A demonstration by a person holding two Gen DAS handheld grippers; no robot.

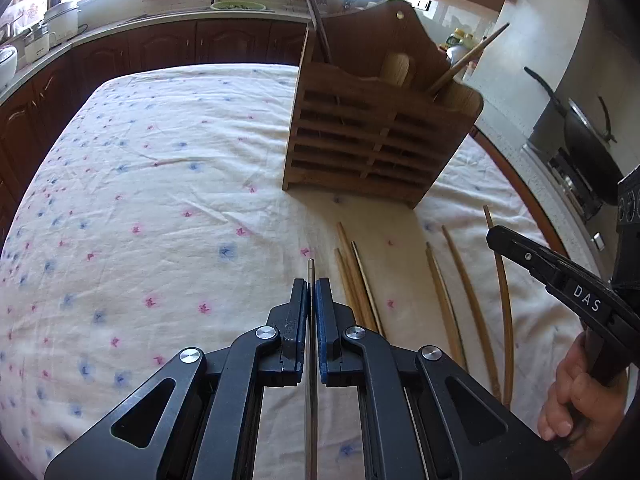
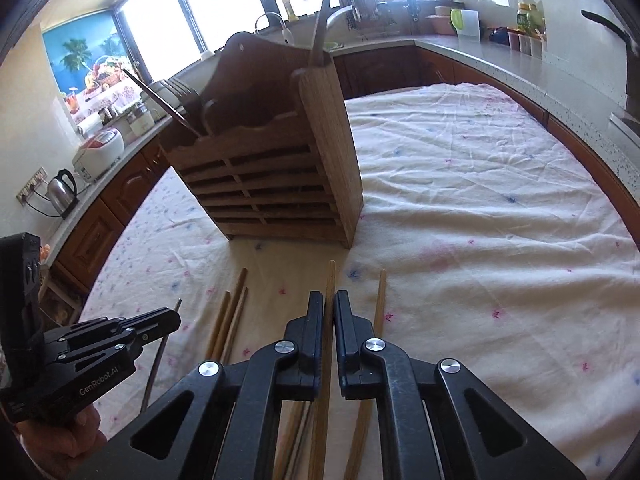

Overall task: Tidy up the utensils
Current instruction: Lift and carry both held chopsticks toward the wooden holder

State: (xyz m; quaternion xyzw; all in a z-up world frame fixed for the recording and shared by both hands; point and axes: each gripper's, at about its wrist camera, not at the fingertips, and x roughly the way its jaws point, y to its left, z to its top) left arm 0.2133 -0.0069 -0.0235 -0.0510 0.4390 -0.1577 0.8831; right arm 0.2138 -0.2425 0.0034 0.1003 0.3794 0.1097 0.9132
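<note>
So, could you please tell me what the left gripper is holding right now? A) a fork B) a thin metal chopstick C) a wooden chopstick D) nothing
B: in the left wrist view the left gripper is shut on a thin metal chopstick, whose grey tip pokes out past the pads.

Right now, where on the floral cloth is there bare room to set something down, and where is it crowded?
Free: the wide stretch of tablecloth on the left claw side of the wooden holder, and the stretch beyond its other side. Crowded: the strip in front of the holder, where loose chopsticks lie.
</note>
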